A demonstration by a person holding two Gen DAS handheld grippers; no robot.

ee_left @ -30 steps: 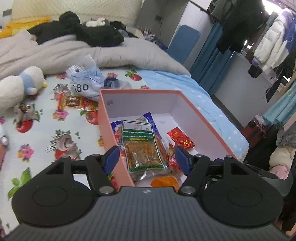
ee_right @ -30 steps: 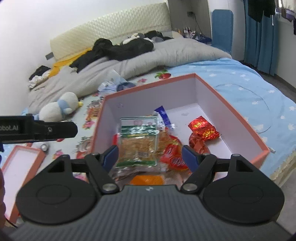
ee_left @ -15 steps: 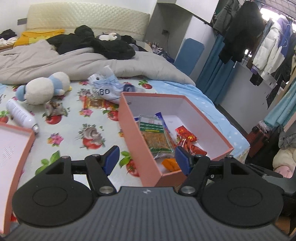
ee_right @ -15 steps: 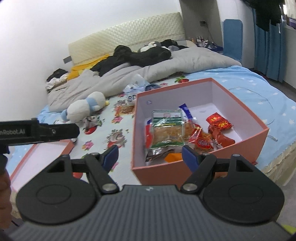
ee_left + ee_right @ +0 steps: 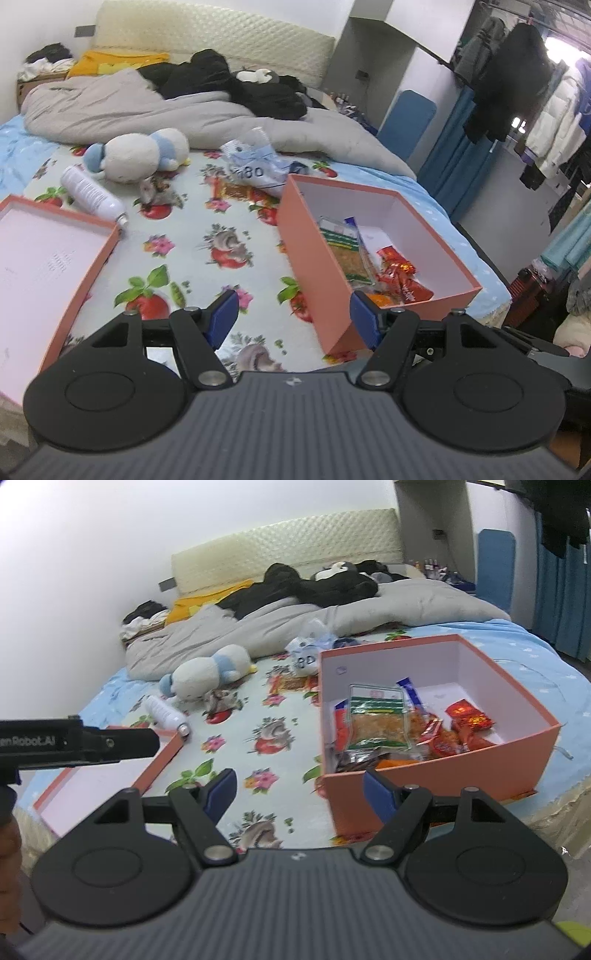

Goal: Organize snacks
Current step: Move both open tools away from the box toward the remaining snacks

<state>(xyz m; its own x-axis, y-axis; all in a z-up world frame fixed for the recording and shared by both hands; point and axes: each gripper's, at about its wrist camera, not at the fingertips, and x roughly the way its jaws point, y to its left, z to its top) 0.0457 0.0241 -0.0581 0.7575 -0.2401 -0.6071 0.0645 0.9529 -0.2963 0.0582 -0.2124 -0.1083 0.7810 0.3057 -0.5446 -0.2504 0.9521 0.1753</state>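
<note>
Hovering empty over the bed with most snacks boxed

Spread wide and carrying nothing, the left gripper [image 5: 290, 314] and right gripper [image 5: 299, 794] hang above the floral sheet. Just ahead and right sits the orange box [image 5: 436, 775], packets heaped at its near wall, seemingly where they were dropped. Ahead-left lies its lid [image 5: 92, 266]; farther on, one snack packet [image 5: 236, 192] remains unboxed, likely next

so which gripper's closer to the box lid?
Left. The left gripper hangs just right of the lid, whose rim runs beside its left finger. The right gripper is further right, nearer the snack box, with the lid well off its left.
</note>
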